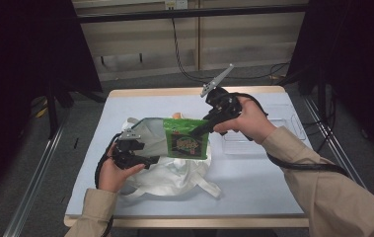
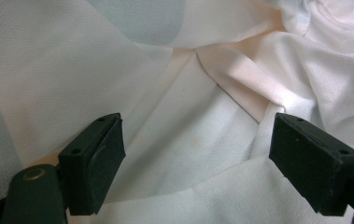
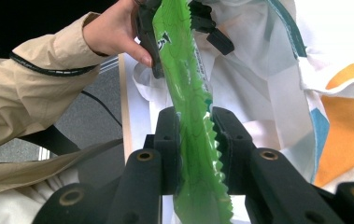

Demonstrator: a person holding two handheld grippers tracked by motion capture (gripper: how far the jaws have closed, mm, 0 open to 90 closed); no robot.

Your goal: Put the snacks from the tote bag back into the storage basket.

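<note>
A: White woven fabric, the tote bag, lies crumpled on the table, its mouth lifted at the 9 o'clock side. Green snack packet hangs over that mouth, lower edge at or just inside the rim. Judged: packing step about half done; packet carried to the bag, not yet lowered in or let go.

B: Anything inside already?

A: Something orange shows at the bag's 12 o'clock edge in the high view; cannot tell whether it sits inside the bag or behind it. A clear tray stands at 3 o'clock of the bag, apart from it.

B: Right tool?

A: Right gripper is clenched on the packet's crimped seam; in its own view both pads press the green film flat between them. It comes in from 2 o'clock, angled down toward the bag.

B: Left tool?

A: Left gripper has its jaws spread wide in its own view, white cloth lying between and behind them, pads not pinching it. In the high view it sits at the bag's 9 o'clock edge, against the raised fabric; seems to prop the mouth up rather than grip it.

B: Remaining?

A: Lower packet fully in, release, withdraw.
</note>
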